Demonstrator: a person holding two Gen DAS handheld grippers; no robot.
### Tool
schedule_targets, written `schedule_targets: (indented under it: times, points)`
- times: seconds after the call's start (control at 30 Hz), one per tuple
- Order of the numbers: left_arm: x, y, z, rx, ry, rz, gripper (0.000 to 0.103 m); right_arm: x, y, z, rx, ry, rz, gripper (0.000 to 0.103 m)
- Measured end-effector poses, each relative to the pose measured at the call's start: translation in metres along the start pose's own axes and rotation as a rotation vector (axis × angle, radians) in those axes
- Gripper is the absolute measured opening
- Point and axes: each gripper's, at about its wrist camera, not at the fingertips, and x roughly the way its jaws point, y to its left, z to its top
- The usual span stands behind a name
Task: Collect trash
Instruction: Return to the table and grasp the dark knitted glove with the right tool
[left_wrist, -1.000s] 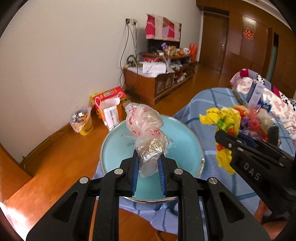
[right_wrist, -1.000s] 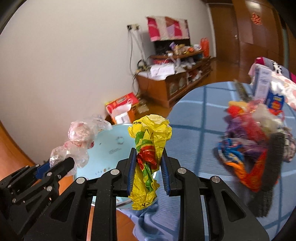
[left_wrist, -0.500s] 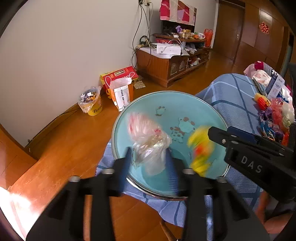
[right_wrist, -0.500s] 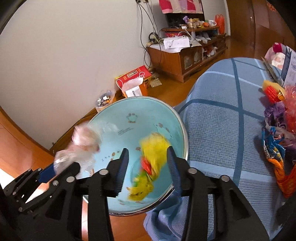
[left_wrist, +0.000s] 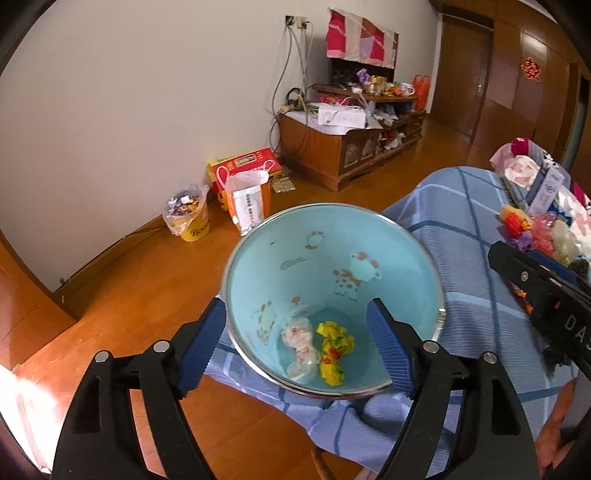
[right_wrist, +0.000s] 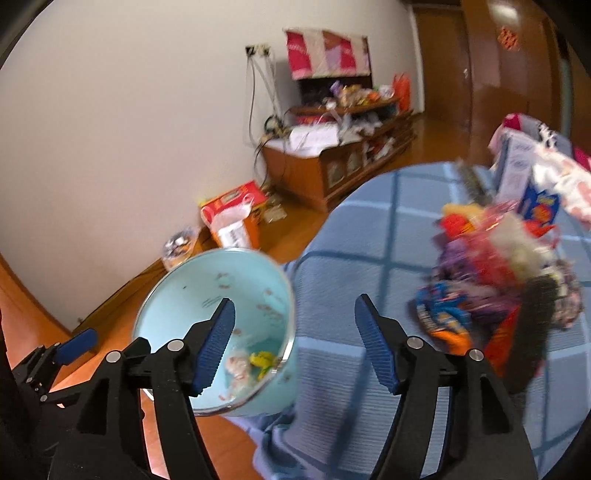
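A blue checked surface (left_wrist: 461, 229) carries a pale blue basin (left_wrist: 280, 258) at its edge. The left hand-held gripper (left_wrist: 295, 339) and right hand-held gripper (right_wrist: 295, 339) have just been opening and gape empty. Clear wrapper (left_wrist: 301, 339) and yellow wrapper (left_wrist: 334, 350) lie at the basin's bottom; more wrappers (right_wrist: 491, 266) are heaped at three o'clock.

Left gripper (left_wrist: 297, 341) poised over light-blue basin (left_wrist: 424, 258), jaws just opened wide, nothing between. Clear plastic wrapper (left_wrist: 301, 341) and yellow wrapper (left_wrist: 334, 347) lay side by side on basin floor. Basin rested at edge of blue checked cloth (left_wrist: 458, 206). Right gripper (left_wrist: 535, 284) seen at right, near pile of wrappers (left_wrist: 535, 232).
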Motion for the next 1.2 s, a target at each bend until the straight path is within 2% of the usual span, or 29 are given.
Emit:
schedule_targets:
  times: [0.23, 0.53, 0.8, 0.93, 1.0, 1.2]
  points:
    - [-0.023, -0.024, -0.002, 0.059, -0.049, -0.036, 0.08, -0.028, -0.022, -0.002, 0.036, -0.039, -0.04, 0.07]
    - [-0.037, -0.05, -0.007, 0.105, -0.067, -0.076, 0.081, -0.049, -0.051, -0.02, 0.088, -0.068, -0.082, 0.07]
    - [-0.034, -0.089, -0.027, 0.179, -0.035, -0.151, 0.082, -0.076, -0.116, -0.048, 0.216, -0.086, -0.185, 0.069]
    - [-0.037, -0.109, -0.036, 0.225, -0.044, -0.172, 0.082, -0.085, -0.144, -0.06, 0.268, -0.086, -0.238, 0.068]
    - [-0.036, -0.118, -0.04, 0.242, -0.037, -0.183, 0.082, -0.086, -0.156, -0.066, 0.296, -0.075, -0.245, 0.064]
    - [-0.027, -0.13, -0.049, 0.262, -0.008, -0.192, 0.082, -0.078, -0.153, -0.066, 0.271, -0.067, -0.223, 0.059]
